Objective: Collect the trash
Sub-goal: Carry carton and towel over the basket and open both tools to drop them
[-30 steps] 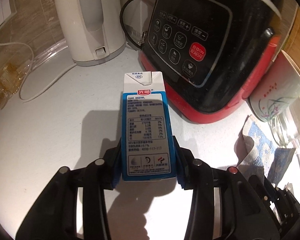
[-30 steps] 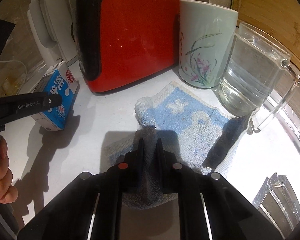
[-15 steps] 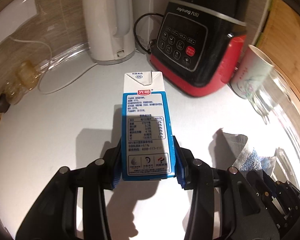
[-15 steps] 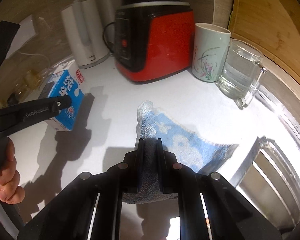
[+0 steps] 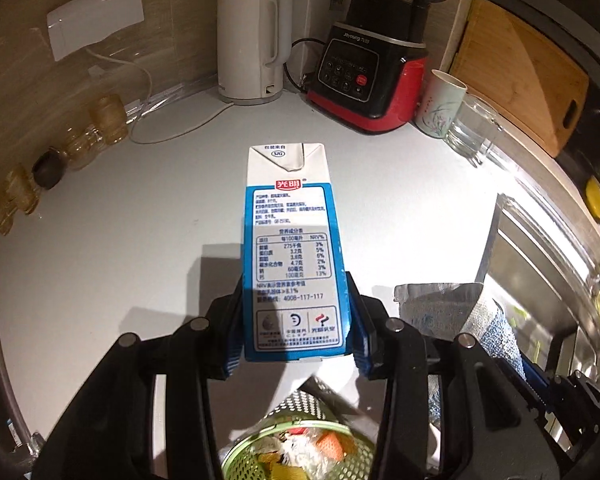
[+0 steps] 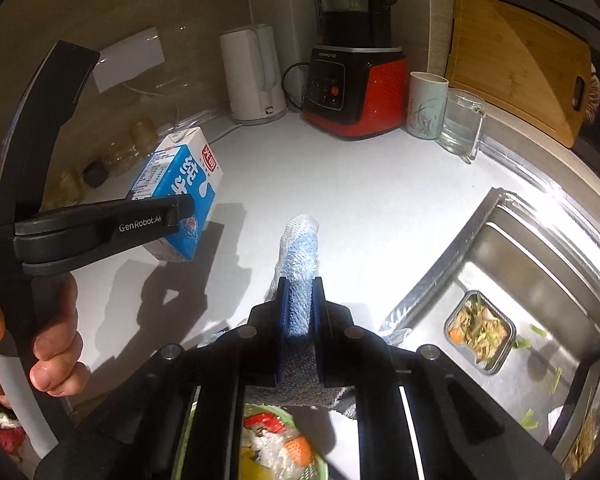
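Left tongs (image 5: 294, 328) clamped on milk carton (image 5: 290, 248) — right tongs (image 6: 299, 332) pinching blue cloth (image 6: 300, 248)

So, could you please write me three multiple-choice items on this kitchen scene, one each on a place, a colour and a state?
1. Where does the green mesh bin with scraps lie?
A. below both grippers
B. inside the steel sink
C. beside the white electric kettle

2. What colour is the blender's base?
A. yellow
B. red and black
C. green

3. What is the right gripper doing?
A. standing open
B. clamping the blue-and-white terry cloth
C. holding a glass

Answers: 1 A, it shows under the fingers in both wrist views. 2 B, red shell with a black panel. 3 B, the cloth sits pinched between its pads.
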Demonstrator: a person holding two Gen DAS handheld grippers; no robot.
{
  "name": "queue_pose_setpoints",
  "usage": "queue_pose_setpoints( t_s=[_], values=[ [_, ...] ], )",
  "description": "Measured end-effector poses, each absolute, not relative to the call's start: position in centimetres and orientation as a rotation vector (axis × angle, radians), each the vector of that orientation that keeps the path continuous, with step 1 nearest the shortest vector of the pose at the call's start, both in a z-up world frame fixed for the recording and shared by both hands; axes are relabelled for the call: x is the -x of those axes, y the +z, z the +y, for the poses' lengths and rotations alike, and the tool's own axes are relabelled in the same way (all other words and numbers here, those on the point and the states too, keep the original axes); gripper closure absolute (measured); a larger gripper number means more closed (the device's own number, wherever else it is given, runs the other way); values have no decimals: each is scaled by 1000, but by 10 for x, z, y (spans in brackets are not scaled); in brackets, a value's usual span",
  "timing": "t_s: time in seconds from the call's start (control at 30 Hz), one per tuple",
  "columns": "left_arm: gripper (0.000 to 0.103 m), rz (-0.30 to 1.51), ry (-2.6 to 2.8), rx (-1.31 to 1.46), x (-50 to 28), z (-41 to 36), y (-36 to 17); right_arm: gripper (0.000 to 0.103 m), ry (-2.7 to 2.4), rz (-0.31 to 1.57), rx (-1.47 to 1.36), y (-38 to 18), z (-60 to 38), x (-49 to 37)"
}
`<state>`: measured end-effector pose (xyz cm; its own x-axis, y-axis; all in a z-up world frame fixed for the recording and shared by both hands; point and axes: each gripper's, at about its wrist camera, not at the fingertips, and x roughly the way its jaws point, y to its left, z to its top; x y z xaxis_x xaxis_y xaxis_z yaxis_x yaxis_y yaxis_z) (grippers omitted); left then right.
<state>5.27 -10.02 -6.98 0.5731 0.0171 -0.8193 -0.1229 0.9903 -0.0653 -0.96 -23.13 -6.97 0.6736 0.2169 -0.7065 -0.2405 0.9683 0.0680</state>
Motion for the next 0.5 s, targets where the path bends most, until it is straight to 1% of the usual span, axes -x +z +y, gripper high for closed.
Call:
queue_pose_setpoints(
  t_s=[0.3, 0.5],
  values=[
    [61, 1005, 6, 57, 70, -80, -67, 91, 221, 787, -40, -74, -214, 138],
    [61, 1050, -60, 44, 126, -77, -79, 91, 187, 815, -83, -86, -210, 192]
  ],
)
